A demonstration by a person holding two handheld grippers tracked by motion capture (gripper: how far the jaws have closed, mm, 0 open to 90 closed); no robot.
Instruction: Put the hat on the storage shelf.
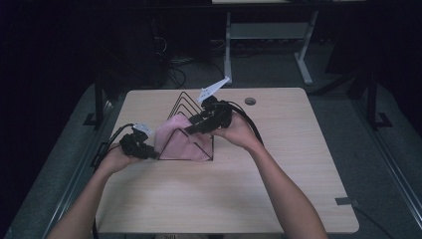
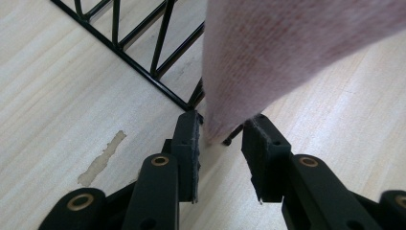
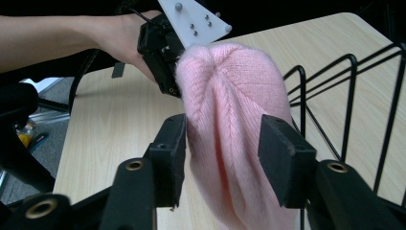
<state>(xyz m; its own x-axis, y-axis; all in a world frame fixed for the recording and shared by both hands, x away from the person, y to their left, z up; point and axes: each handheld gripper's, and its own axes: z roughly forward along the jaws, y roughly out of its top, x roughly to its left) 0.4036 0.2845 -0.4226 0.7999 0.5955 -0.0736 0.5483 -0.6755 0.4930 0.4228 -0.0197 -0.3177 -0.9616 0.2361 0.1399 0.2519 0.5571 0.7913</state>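
While my left gripper [image 2: 220, 139] frames the pink knitted hat [image 1: 176, 142]'s hem, its parted pads clear of the fabric, the hat's far side stays hidden. My right gripper [image 3: 222, 143] reaches in from above, jaws straddling the ribbed crown, contact unclear. Thin black wire rack [image 1: 191, 127] stands mid-table [image 1: 298, 164], holding the hat.

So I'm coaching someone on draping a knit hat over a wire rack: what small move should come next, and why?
Probably back both claws straight off the pink knit hat. It already hangs on the black wire rack, and the left claw stands open with only the hat's corner between its pads. The right claw straddles the hat; whether its pads still touch is unclear. Pulling sideways could drag the hat off.
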